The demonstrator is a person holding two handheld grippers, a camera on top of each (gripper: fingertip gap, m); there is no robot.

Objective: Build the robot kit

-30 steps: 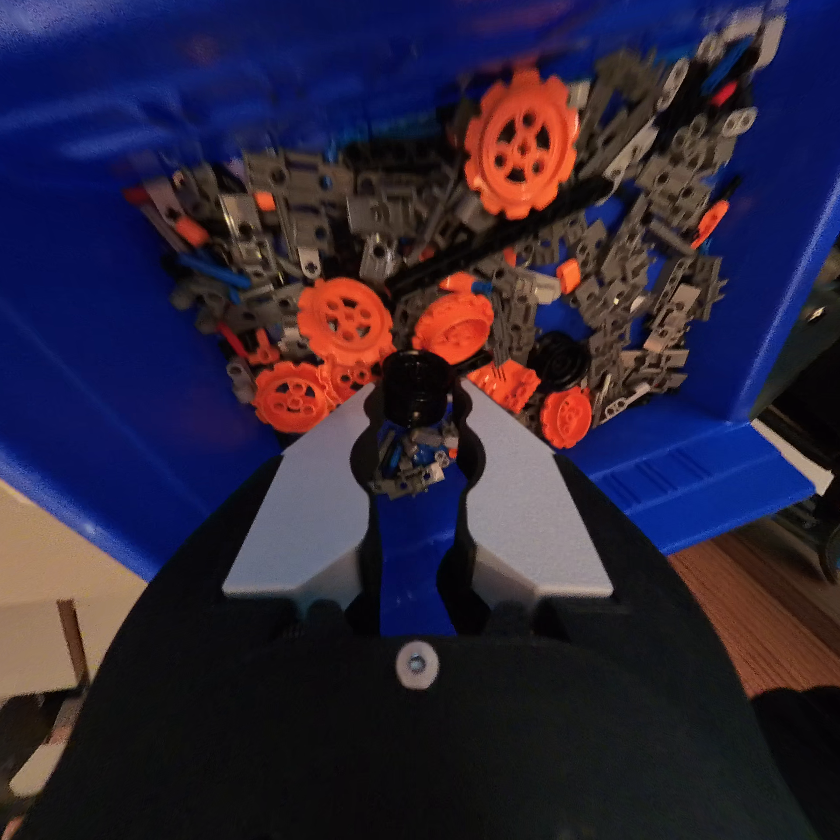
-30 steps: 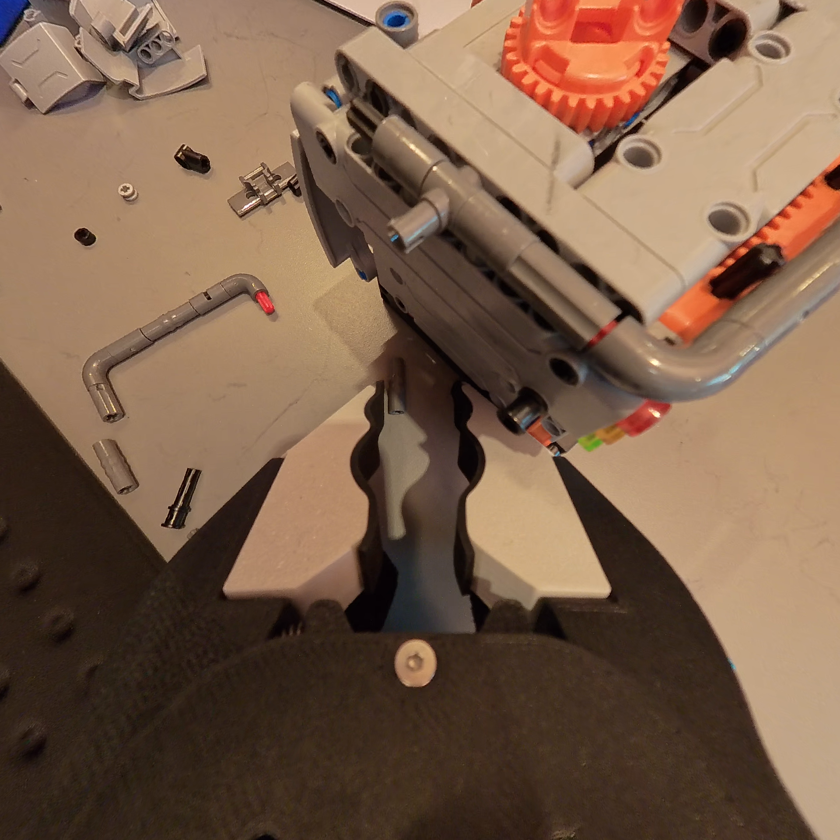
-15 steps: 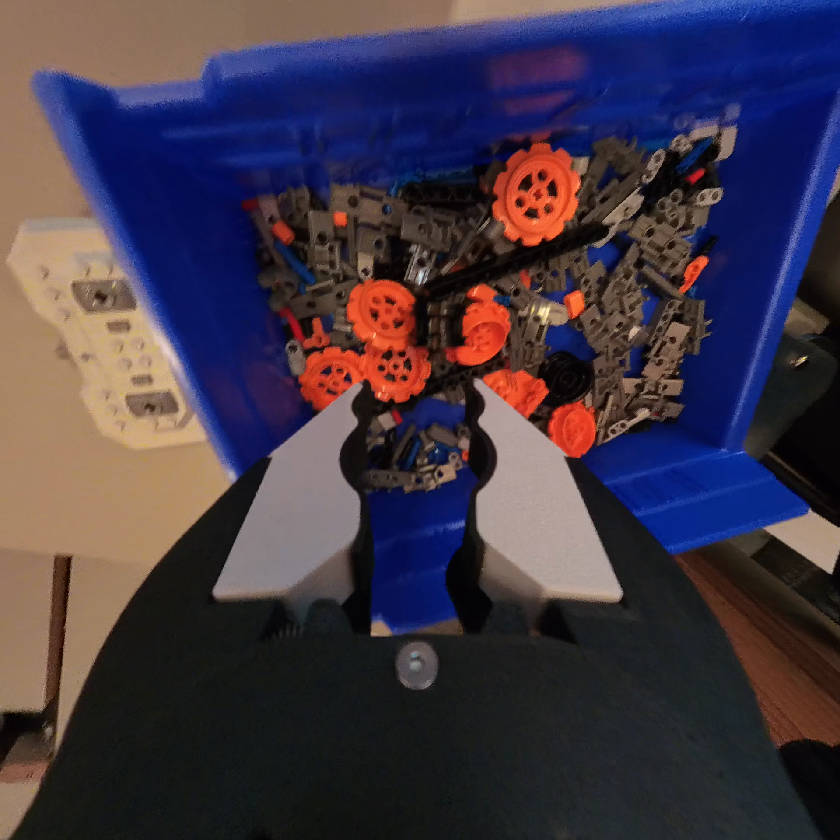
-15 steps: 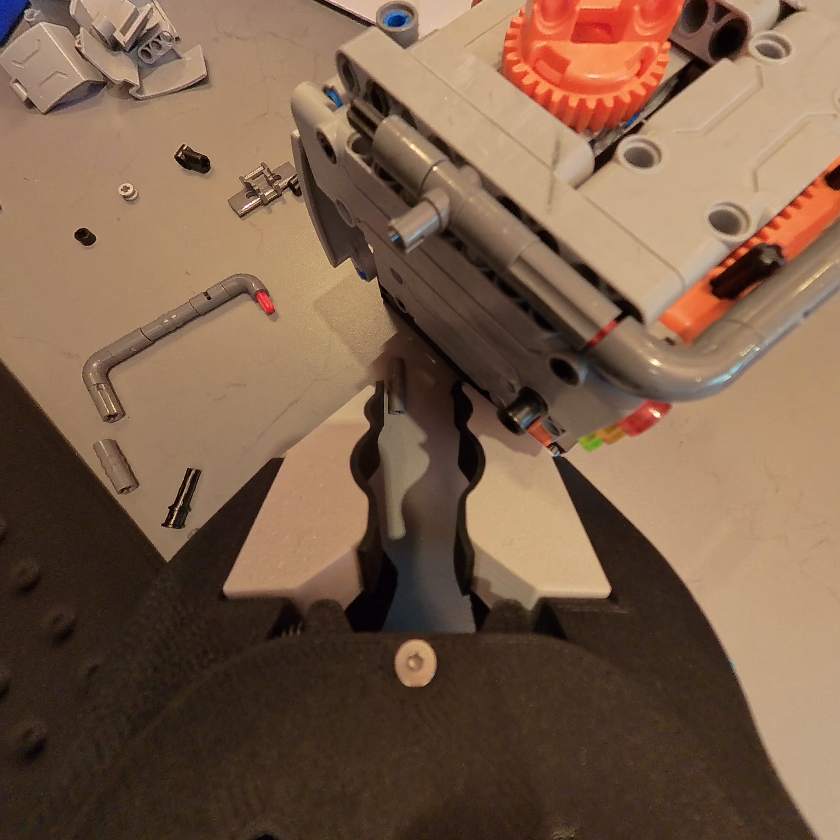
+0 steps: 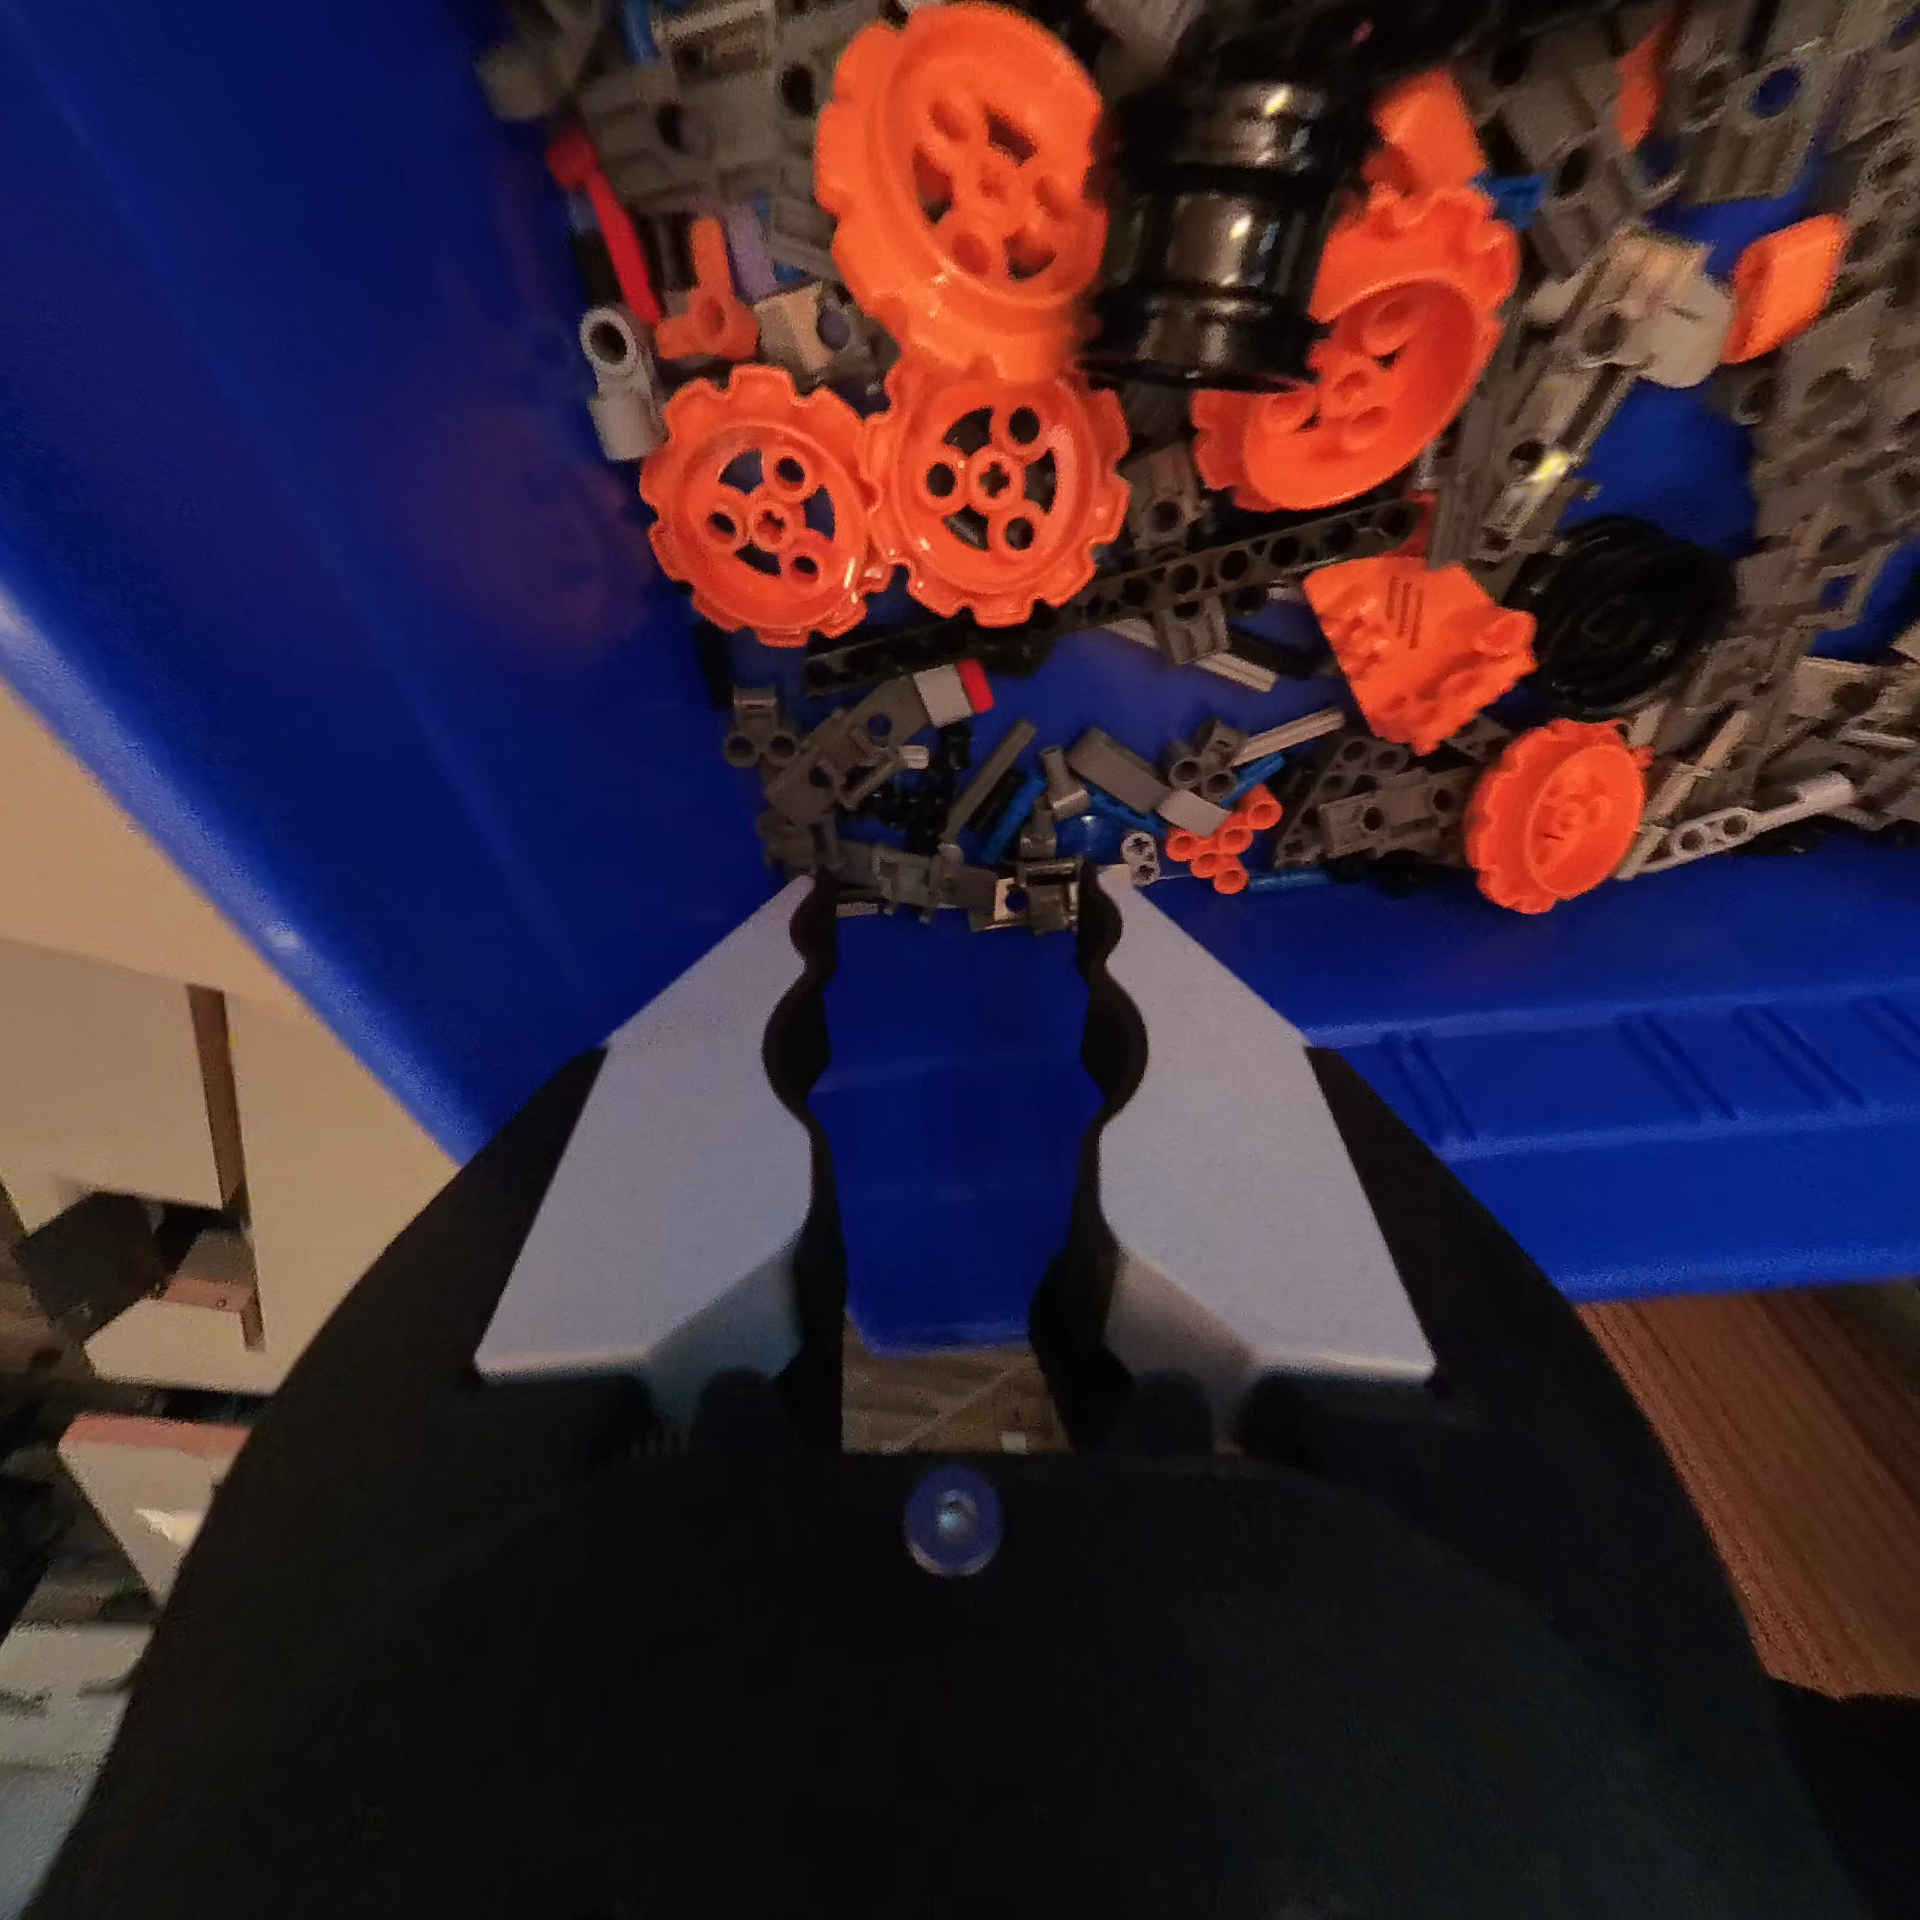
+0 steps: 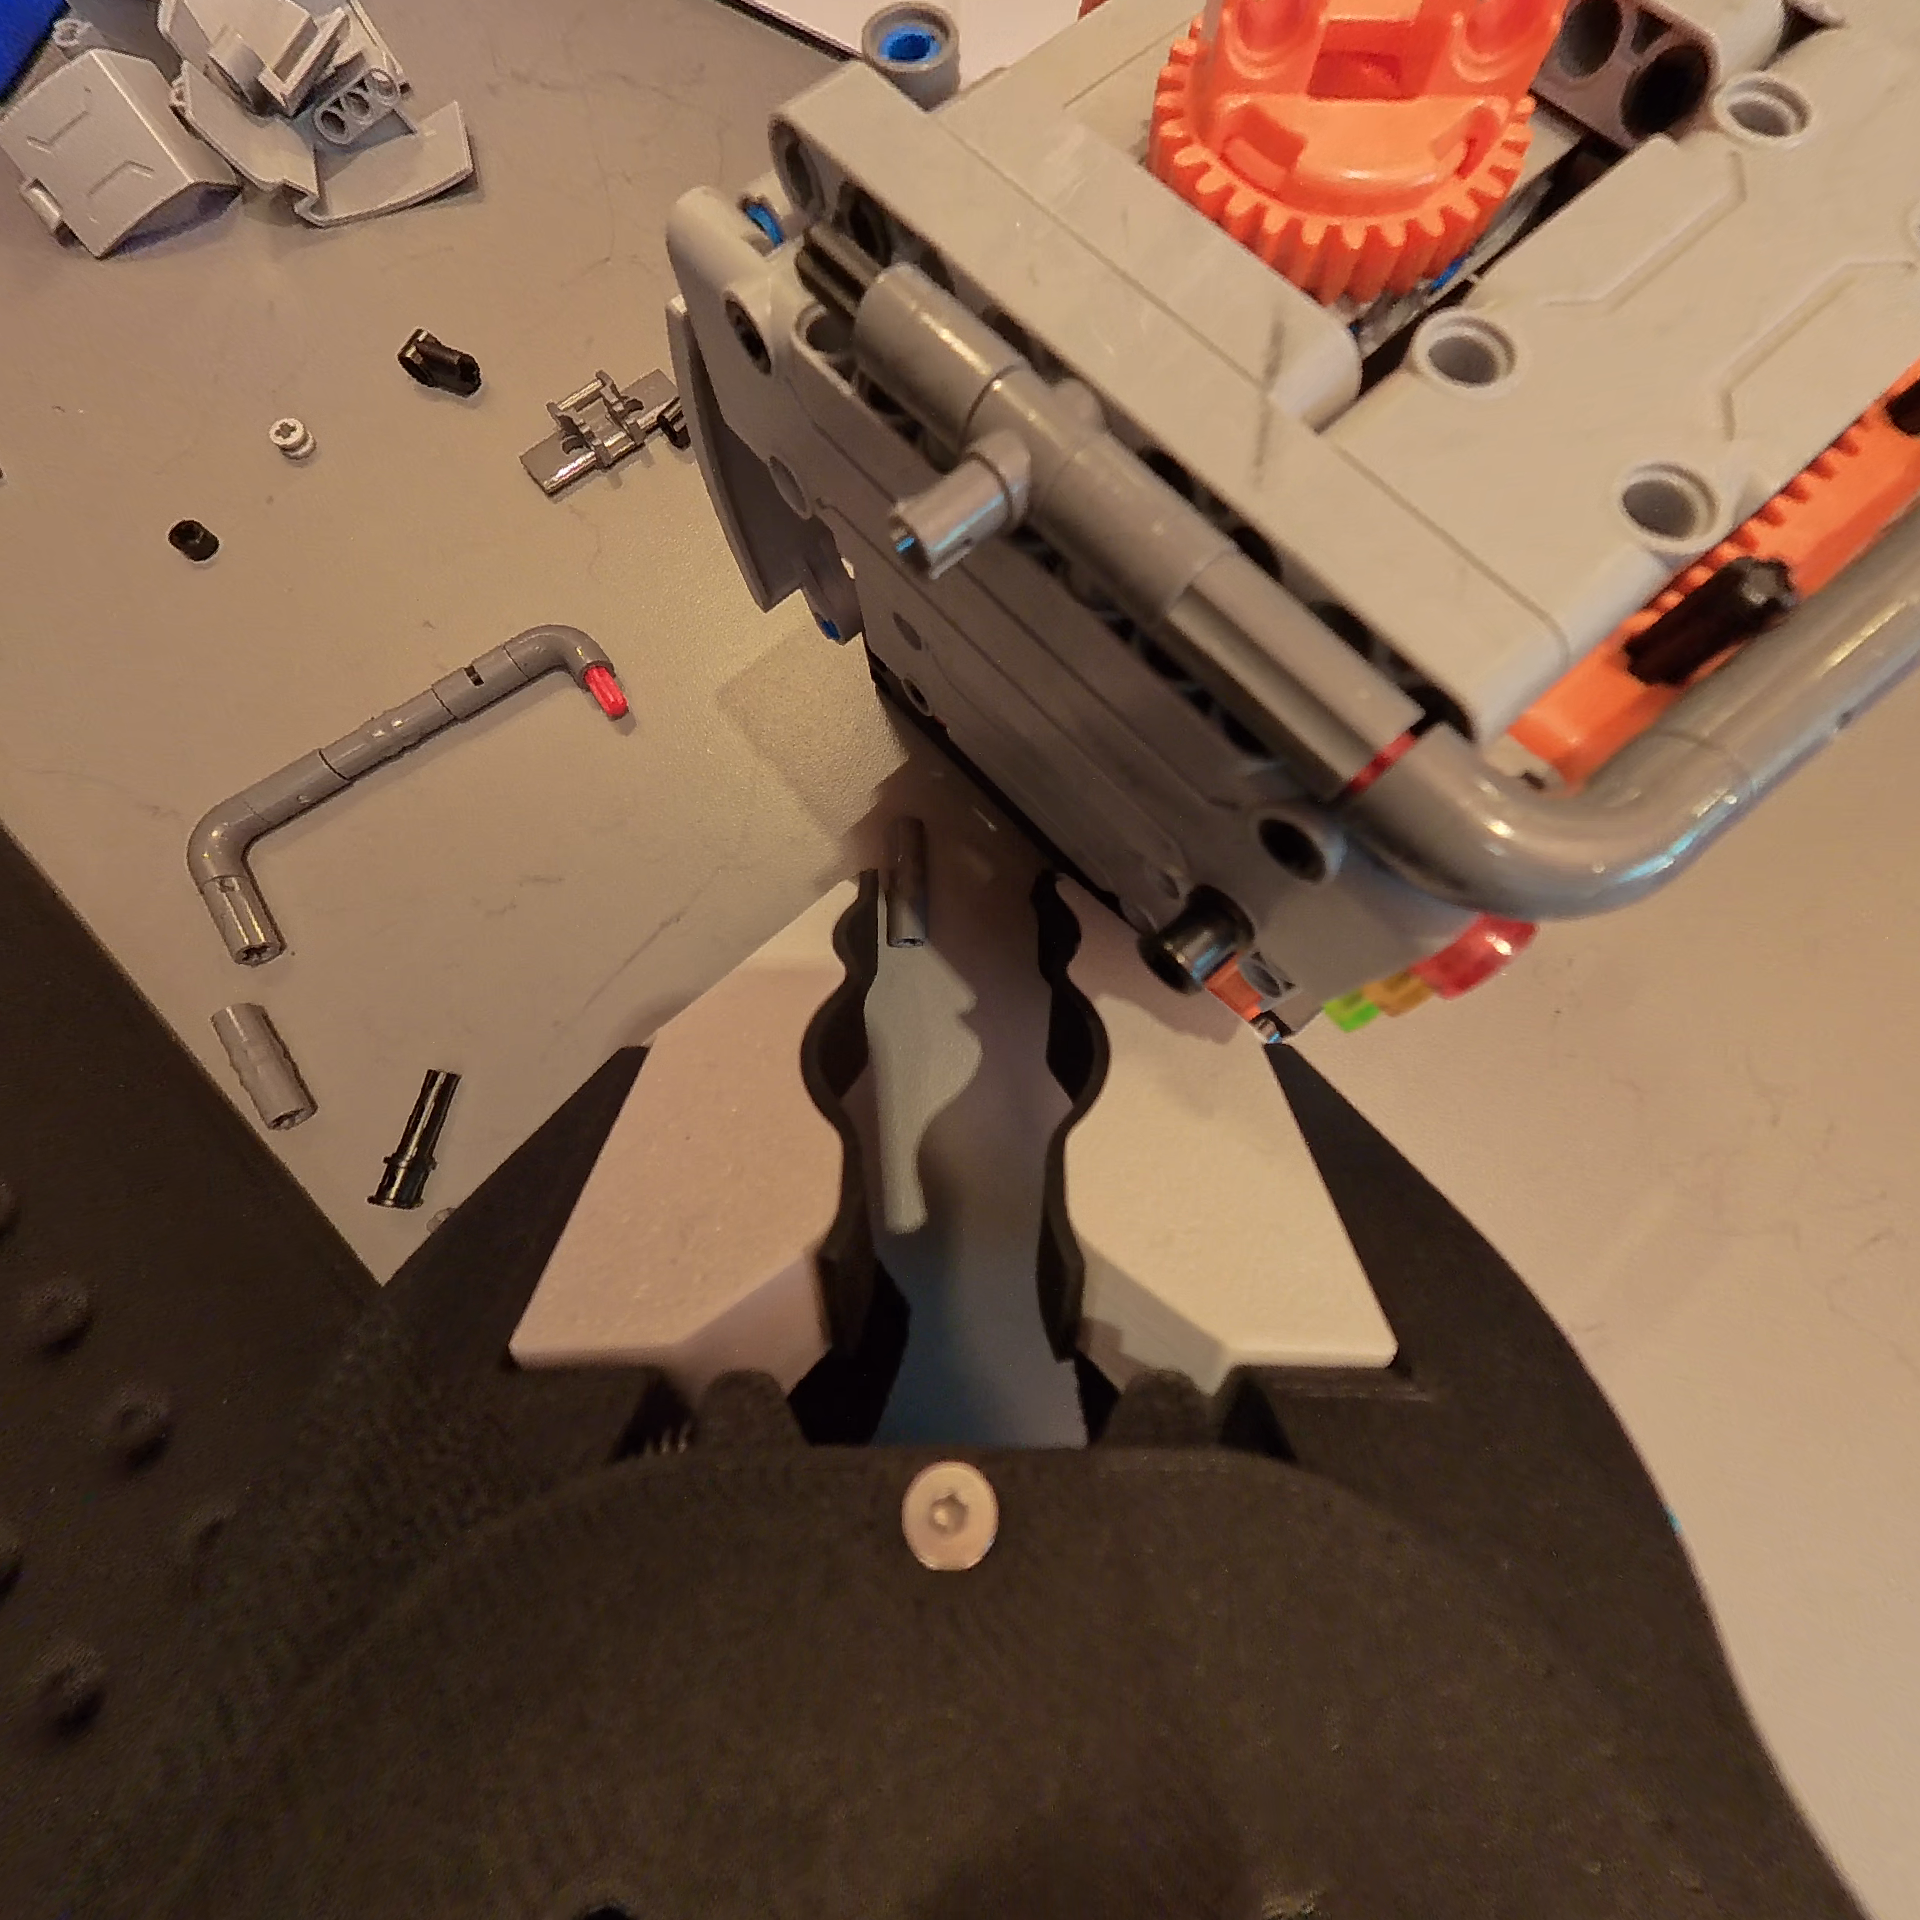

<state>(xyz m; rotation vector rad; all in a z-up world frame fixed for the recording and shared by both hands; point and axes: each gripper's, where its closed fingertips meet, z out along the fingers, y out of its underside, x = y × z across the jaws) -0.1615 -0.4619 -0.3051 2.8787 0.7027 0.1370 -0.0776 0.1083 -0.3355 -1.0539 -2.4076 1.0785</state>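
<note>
The left gripper stands with a wide gap between its fingers and nothing in it, tips poised at the near edge of a pile of small grey and black pieces inside a blue bin. Whether the tips touch those pieces cannot be told. At 12 o'clock from the tips lies a black cylinder, flanked by orange toothed wheels; a black beam with holes runs across below them. At 2 o'clock sits a black round disc. The upper pile is blurred and cut off by the top edge.

The right gripper is likewise parted and empty, over a grey table. A small dark grey tube lies on the table just by its left fingertip. At 1 o'clock a grey built assembly with an orange gear on top reaches past the frame's top and right; its near corner is close to the right finger, contact unclear. At 10 o'clock lies a grey bent pipe with a red end, and at 9 o'clock a short grey sleeve and a black pin
</note>
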